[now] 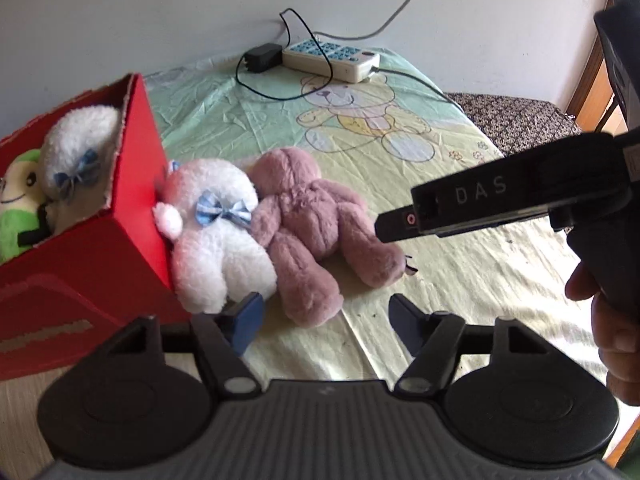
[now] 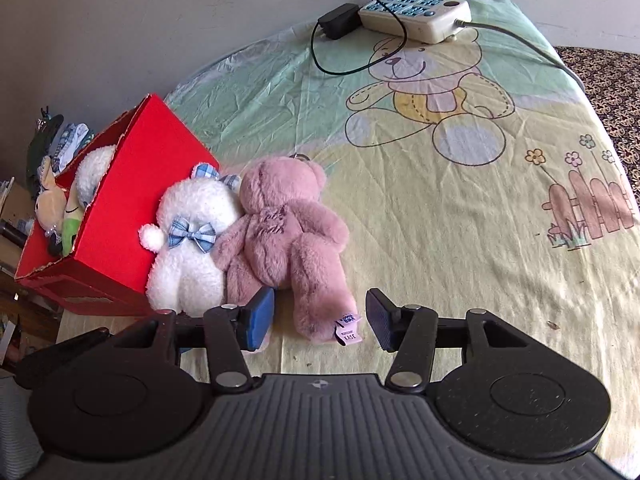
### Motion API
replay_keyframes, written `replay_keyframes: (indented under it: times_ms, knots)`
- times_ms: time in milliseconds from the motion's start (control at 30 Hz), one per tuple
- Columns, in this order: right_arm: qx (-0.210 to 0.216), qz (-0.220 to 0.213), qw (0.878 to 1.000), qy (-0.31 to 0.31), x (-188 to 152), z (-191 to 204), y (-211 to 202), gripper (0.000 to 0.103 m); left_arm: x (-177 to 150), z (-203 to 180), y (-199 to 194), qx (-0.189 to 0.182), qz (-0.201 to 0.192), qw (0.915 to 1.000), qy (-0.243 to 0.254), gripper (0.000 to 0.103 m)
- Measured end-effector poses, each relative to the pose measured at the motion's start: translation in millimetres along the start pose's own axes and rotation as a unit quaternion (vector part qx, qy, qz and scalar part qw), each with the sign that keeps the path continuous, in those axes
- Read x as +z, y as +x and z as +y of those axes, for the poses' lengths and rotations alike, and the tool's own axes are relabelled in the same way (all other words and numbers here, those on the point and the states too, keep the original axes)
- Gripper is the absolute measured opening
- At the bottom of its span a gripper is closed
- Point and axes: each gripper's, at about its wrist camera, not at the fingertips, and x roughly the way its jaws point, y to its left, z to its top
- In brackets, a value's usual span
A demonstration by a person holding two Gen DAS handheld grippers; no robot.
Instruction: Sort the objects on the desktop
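Note:
A pink plush bear lies face down on the printed sheet, beside a white plush bear with a blue bow that leans on a red box. The box holds a white plush and a green one. My left gripper is open, just short of the bears' legs. My right gripper is open around the pink bear's tagged leg, and its black body reaches in from the right in the left wrist view.
A white power strip with a black adapter and loose cables lies at the sheet's far edge by the wall. A dark patterned cloth borders the right side. A hand holds the right gripper.

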Motion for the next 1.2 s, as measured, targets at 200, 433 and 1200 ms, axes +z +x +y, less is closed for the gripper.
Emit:
replay_keyframes:
  times_ms: [200,433,1200]
  knots:
    - [0.003,0.029,1.000,-0.001,4,-3,19,0.039,1,0,19,0.002,0.020,0.9998,0.001,0.062]
    - [0.002,0.045,0.999,-0.018,4,-4,27,0.033,6,1,39,0.003,0.038,0.9993,0.004,0.043]
    - [0.001,-0.023,1.000,-0.010,-22,-18,-39,0.072,-17,4,-41,-0.090,-0.022,0.9916,0.090,0.092]
